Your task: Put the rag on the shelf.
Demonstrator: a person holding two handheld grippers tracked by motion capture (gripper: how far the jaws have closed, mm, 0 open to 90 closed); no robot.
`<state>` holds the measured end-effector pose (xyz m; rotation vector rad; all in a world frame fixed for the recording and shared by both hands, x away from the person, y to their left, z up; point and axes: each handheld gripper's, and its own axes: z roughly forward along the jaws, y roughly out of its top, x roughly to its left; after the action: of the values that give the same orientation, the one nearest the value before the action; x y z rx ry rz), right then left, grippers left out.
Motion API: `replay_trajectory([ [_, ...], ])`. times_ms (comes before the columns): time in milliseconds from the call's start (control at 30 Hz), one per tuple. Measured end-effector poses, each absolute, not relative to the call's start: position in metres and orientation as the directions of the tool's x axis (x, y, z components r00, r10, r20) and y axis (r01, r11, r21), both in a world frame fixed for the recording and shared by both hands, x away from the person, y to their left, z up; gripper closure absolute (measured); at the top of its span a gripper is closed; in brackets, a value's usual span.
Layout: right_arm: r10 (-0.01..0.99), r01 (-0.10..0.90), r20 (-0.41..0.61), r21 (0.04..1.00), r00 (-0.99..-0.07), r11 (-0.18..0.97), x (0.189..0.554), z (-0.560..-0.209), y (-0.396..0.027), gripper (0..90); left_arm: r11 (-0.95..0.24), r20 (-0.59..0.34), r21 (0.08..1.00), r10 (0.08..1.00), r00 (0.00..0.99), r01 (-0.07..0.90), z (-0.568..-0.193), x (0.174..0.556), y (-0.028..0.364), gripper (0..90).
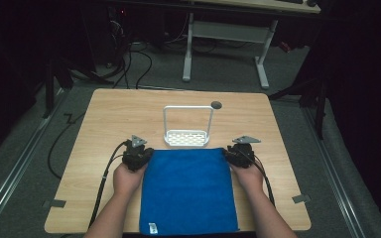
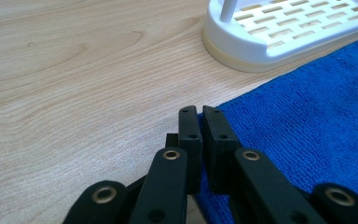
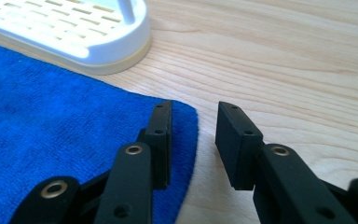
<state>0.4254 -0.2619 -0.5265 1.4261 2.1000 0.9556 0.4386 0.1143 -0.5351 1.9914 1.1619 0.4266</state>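
A blue cloth point(image 1: 187, 191) lies flat on the wooden tabletop point(image 1: 104, 119), spread from the near edge up to a white slotted rack point(image 1: 186, 138) that stands just beyond its far edge. A small white label sits at the cloth's near left corner. A dark round spot point(image 1: 216, 104) marks the tabletop behind the rack, to its right.

The left gripper point(image 1: 138, 154), held in the person's left hand point(image 1: 127, 178), rests at the far left corner of the cloth. In the left gripper view, the left gripper point(image 2: 200, 122) has its jaws pressed nearly together, with the cloth's point(image 2: 307, 130) edge caught in the narrow gap between them; they pinch that corner. The rack's point(image 2: 279, 32) rounded base stands just beyond, near the cloth's edge.

The right gripper point(image 1: 239, 153), in the right hand point(image 1: 250, 176), sits at the far right corner of the cloth. In the right gripper view, the right gripper point(image 3: 193, 140) has its jaws spread apart; the rounded corner of the cloth point(image 3: 65, 140) lies under the left jaw and reaches into the gap, while the other jaw stands over bare wood point(image 3: 284, 70). The pads do not press on the cloth. The rack point(image 3: 74, 32) shows near the top left there, just beside the cloth's far edge
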Motion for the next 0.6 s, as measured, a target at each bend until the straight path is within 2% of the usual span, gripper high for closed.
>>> replay_trajectory([
  [100,0.918,0.622,-0.008,0.733,-0.397,0.276,0.425,-0.530,-0.257,67.4,-0.283,-0.091,0.760,0.845,0.527,0.585,-0.535,0.438,0.114,86.7],
  [133,0.917,0.623,-0.013,0.730,-0.398,0.281,0.425,-0.529,-0.255,73.6,-0.284,-0.091,0.760,0.845,0.528,0.584,-0.535,0.438,0.114,86.9],
  [167,0.917,0.623,-0.013,0.730,-0.398,0.281,0.425,-0.529,-0.255,73.6,-0.284,-0.091,0.760,0.844,0.528,0.584,-0.535,0.438,0.114,86.9],
  [200,0.914,0.619,-0.019,0.730,-0.405,0.290,0.423,-0.529,-0.252,79.7,-0.283,-0.092,0.760,0.844,0.529,0.585,-0.535,0.438,0.114,87.0],
  [233,0.914,0.619,-0.019,0.730,-0.405,0.290,0.423,-0.529,-0.252,79.7,-0.282,-0.095,0.760,0.843,0.529,0.586,-0.535,0.438,0.115,87.0],
  [300,0.909,0.606,-0.034,0.735,-0.416,0.304,0.421,-0.530,-0.248,87.5,-0.276,-0.105,0.759,0.842,0.529,0.590,-0.535,0.439,0.116,87.2],
  [467,0.902,0.596,-0.014,0.746,-0.431,0.297,0.418,-0.524,-0.248,88.2,-0.272,-0.099,0.786,0.831,0.547,0.555,-0.534,0.434,0.116,87.5],
  [500,0.900,0.560,0.009,0.786,-0.436,0.263,0.412,-0.517,-0.250,88.1,-0.270,-0.098,0.797,0.825,0.557,0.540,-0.533,0.432,0.117,87.6],
  [600,0.902,0.531,0.023,0.815,-0.432,0.234,0.405,-0.512,-0.251,88.2,-0.257,-0.099,0.825,0.811,0.577,0.503,-0.531,0.427,0.120,87.9],
])
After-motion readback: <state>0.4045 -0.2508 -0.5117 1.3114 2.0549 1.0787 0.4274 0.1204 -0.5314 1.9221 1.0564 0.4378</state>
